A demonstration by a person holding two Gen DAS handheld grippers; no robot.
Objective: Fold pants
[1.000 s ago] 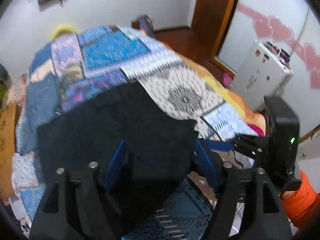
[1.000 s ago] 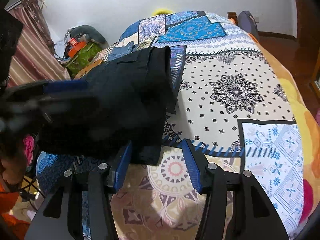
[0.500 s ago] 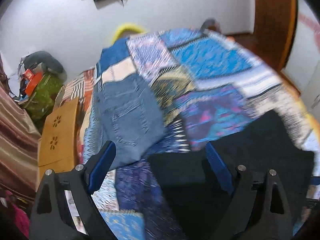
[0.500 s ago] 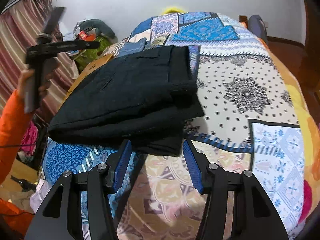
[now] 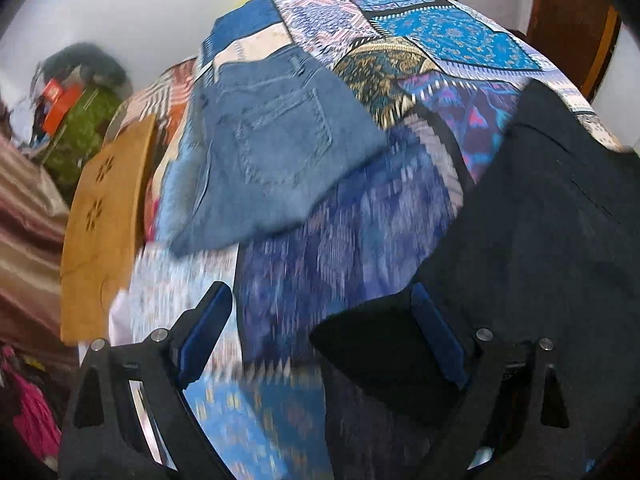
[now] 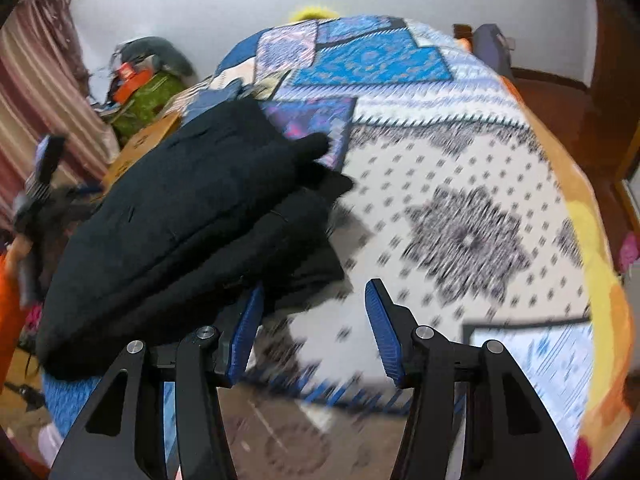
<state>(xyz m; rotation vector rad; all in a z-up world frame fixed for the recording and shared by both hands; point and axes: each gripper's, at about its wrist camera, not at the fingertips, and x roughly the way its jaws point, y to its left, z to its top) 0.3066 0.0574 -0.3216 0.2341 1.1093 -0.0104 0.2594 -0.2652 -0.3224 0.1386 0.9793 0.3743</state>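
The black pants [image 6: 192, 216] lie folded in a thick stack on the patchwork bedspread [image 6: 460, 184]. In the left wrist view the black pants [image 5: 552, 240] fill the right side. My left gripper [image 5: 320, 332] is open and empty above the bedspread [image 5: 440, 36], its right finger [image 5: 436, 336] at the corner of the pants. My right gripper [image 6: 312, 328] is open and empty, just right of the stack's near edge, its left finger [image 6: 246, 332] beside the cloth. The left gripper also shows in the right wrist view [image 6: 44, 184], blurred, at the far left.
Folded blue jeans [image 5: 272, 148] lie on the bed beyond the black pants. A wooden board [image 5: 104, 224] stands at the bed's left side. A pile of clutter [image 5: 76, 112] sits by the wall. A brown door [image 5: 568, 20] is at the far right.
My left gripper has swung off the black pants toward the left, so the jeans come into view. My right gripper has moved forward along the pants' edge. Both stay open.
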